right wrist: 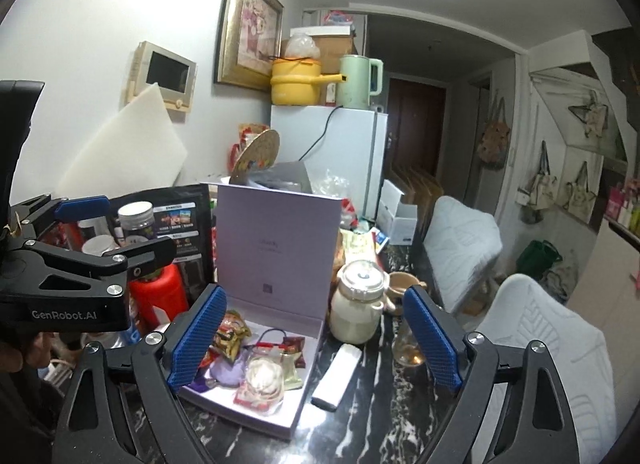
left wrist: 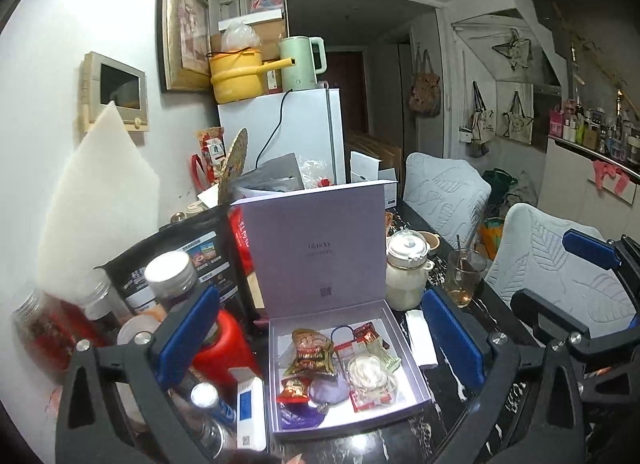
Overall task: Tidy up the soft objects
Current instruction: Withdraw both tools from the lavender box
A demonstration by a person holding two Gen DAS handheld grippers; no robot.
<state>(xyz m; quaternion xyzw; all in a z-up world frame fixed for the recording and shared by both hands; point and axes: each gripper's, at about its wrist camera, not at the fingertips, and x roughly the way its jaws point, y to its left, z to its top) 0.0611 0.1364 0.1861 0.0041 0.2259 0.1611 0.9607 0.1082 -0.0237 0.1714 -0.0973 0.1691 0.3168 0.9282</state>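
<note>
**Both grippers released above the open box**

The left gripper point(left wrist: 320, 338) hangs over the dark marbled bench point(left wrist: 472, 416) with its blue pads spread wide and nothing between them. The right gripper point(right wrist: 314, 338) is likewise released and empty, its jaws framing the box from the other side (in the left wrist view it shows at the right edge, beside the left one).

The lavender box point(left wrist: 408, 348) sits on the bench with its lid point(left wrist: 316, 252) standing upright behind it. Inside the tray lie the soft things: a gold-and-red snack packet point(left wrist: 310, 352), a purple pouch point(left wrist: 330, 390) just in front of it, a clear bag of white coiled bands point(left wrist: 370, 374), a small red packet point(left wrist: 368, 334) and a dark hair loop point(left wrist: 342, 330) near the back wall. They overlap loosely and none is touched by either gripper.

A white slim packet point(right wrist: 338, 376) lies on the bench just right of the box. Behind it stand a lidded jar of pale powder point(right wrist: 358, 308) and a drinking glass point(left wrist: 464, 276). A red container point(left wrist: 224, 344) and several jars crowd the left side.
</note>
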